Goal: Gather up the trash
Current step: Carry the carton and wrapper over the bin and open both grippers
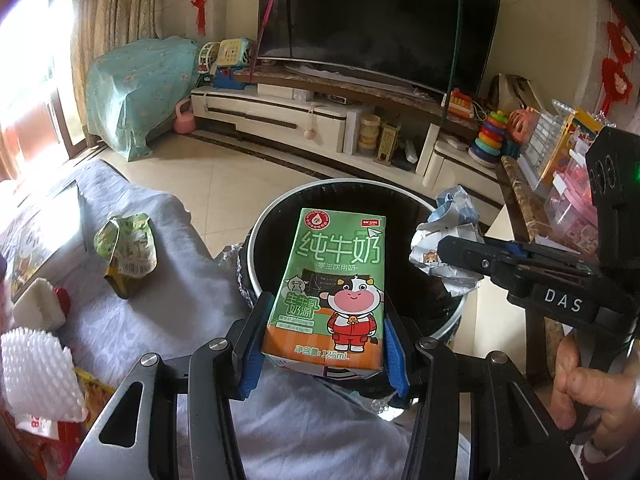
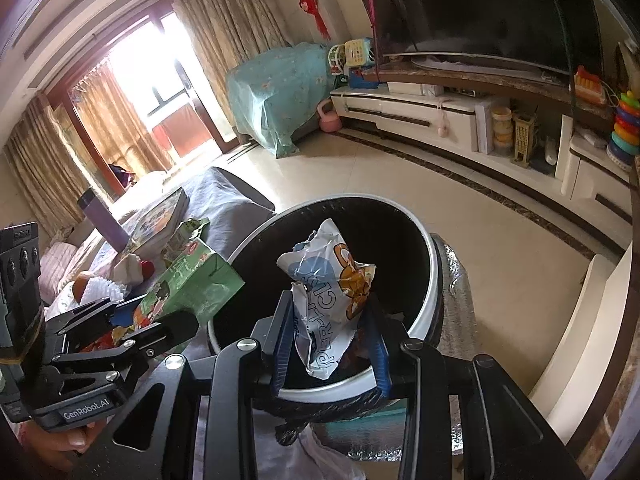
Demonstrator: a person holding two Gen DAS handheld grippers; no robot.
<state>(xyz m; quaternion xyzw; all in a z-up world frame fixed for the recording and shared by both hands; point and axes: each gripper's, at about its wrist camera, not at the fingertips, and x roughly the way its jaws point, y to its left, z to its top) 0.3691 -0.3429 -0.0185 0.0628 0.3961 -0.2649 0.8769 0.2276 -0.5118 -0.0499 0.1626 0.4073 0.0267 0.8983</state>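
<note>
My left gripper [image 1: 325, 322] is shut on a green milk carton [image 1: 334, 284] and holds it over the black round trash bin [image 1: 412, 208]. My right gripper [image 2: 331, 334] is shut on a crumpled white snack wrapper [image 2: 330, 292] and holds it over the same bin [image 2: 380, 232]. In the left wrist view the right gripper [image 1: 442, 254] comes in from the right with the wrapper [image 1: 448, 240]. In the right wrist view the left gripper [image 2: 160, 320] and the carton [image 2: 192, 284] are at the left.
A crumpled green packet [image 1: 126, 248], white foam netting [image 1: 36, 376] and a white sponge [image 1: 38, 306] lie on the grey-covered surface [image 1: 180, 288] left of the bin. A TV stand [image 1: 300, 116] with toys lines the far wall. A low table edge [image 1: 520, 196] is at the right.
</note>
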